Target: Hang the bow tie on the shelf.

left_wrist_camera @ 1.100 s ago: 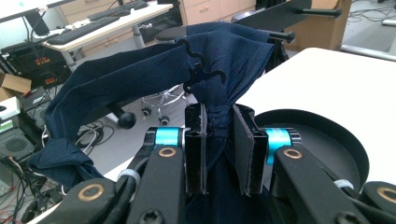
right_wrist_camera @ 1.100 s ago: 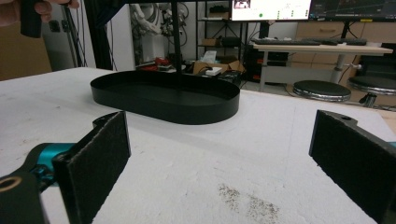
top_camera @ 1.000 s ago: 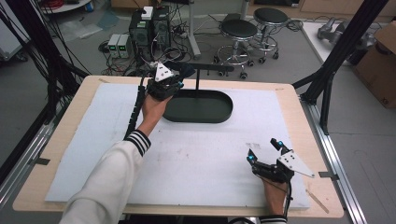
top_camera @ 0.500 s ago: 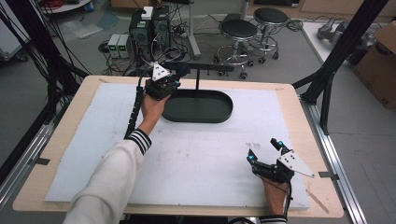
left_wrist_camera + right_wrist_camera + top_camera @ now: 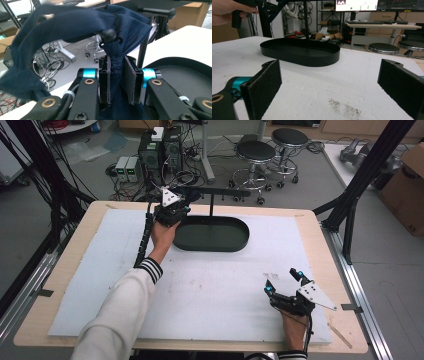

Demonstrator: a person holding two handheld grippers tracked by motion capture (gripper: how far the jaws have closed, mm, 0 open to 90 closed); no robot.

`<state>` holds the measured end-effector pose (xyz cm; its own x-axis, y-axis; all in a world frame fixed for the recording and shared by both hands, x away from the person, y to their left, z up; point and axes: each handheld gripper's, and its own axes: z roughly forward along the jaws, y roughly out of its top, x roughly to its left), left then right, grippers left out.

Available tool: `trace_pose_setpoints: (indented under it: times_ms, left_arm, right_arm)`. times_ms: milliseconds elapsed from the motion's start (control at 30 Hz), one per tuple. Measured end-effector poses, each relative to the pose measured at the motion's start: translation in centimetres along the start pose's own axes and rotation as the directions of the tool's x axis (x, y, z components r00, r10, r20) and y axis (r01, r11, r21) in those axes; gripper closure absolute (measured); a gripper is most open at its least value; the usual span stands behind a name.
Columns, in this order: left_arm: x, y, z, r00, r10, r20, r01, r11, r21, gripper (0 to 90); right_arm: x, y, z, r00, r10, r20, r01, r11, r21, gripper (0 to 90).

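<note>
Nearest the person, the right gripper [image 5: 285, 282] rests on the table [image 5: 210, 310] well short of the tray [image 5: 212, 234], its jaws spread wide with nothing between them. In the right gripper view the tray [image 5: 299, 53] lies ahead and a little left, with the stand's post rising from it.

Beyond it, at the tray's far left end, the left gripper [image 5: 176, 195] is clamped on a dark blue cap [image 5: 82, 25]. In the left gripper view the pads [image 5: 130, 82] pinch a fold of the cloth, and the rest arches up and to the left of them.

Farthest, the stand's bar [image 5: 225, 194] runs level above the tray's far rim, its long axis along the tray's length. The cap is just beside the bar's left tip, so hanging it there looks like the left hand's job; the right is well apart.
</note>
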<state>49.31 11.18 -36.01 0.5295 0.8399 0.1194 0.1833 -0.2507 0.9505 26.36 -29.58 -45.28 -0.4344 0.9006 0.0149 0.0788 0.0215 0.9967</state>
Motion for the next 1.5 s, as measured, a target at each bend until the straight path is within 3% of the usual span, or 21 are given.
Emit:
trace_pose_setpoints:
  times_ms: [167,433,667,833,900,967,1067,1167,1300,1333,1500]
  left_arm:
    - [0.0,0.1,-0.1,1.0,0.005,0.007,-0.005,1.0,0.0,74.6]
    - [0.4,-0.6,0.2,0.9991,0.0,0.042,-0.002,0.9989,0.046,73.3]
    - [0.7,-2.0,0.3,0.9976,-0.014,0.067,0.008,0.9971,0.076,73.0]
    - [0.9,-2.5,0.1,0.9956,-0.033,0.087,0.027,0.9977,0.061,66.7]
    - [0.9,-2.5,0.0,0.9934,-0.041,0.107,0.036,0.9982,0.048,60.3]
    - [0.8,-2.3,-0.1,0.9873,-0.067,0.144,0.063,0.9976,0.029,49.6]
    - [0.8,-2.2,-0.5,0.979,-0.073,0.191,0.076,0.9971,-0.008,36.3]
    - [1.1,-2.5,-1.4,0.9664,-0.087,0.242,0.102,0.9936,-0.049,19.4]
    - [1.7,-3.1,-3.3,0.9596,-0.075,0.271,0.113,0.9855,-0.127,16.1]
    - [1.8,-3.3,-3.8,0.9539,-0.086,0.287,0.131,0.9816,-0.139,15.2]
    - [2.3,-4.9,-7.6,0.9473,-0.087,0.308,0.149,0.9719,-0.182,14.4]
  right_arm:
    - [0.0,0.0,0.0,1.0,-0.001,-0.001,0.001,1.0,-0.001,4.3]
    - [0.0,0.0,-0.1,1.0,0.005,-0.001,-0.005,1.0,-0.01,4.3]
    - [0.0,0.0,-0.1,1.0,0.005,-0.002,-0.005,1.0,-0.009,4.3]
    - [0.0,0.0,-0.1,1.0,0.003,-0.001,-0.003,1.0,-0.009,4.3]
    - [0.0,0.0,-0.1,1.0,0.005,-0.001,-0.005,1.0,-0.01,4.3]
    - [0.0,0.0,-0.1,1.0,0.003,-0.001,-0.003,1.0,-0.009,4.3]
    - [0.0,0.0,-0.1,1.0,0.005,-0.001,-0.005,1.0,-0.01,4.3]
    - [0.0,0.0,-0.1,1.0,0.003,-0.002,-0.003,1.0,-0.01,4.3]
    - [0.0,0.0,0.0,1.0,0.003,-0.003,-0.003,1.0,-0.011,4.3]
    - [0.0,0.0,0.0,1.0,0.002,-0.003,-0.002,1.0,-0.01,4.3]
    - [0.0,0.0,-0.1,1.0,-0.006,-0.002,0.006,1.0,-0.008,4.3]
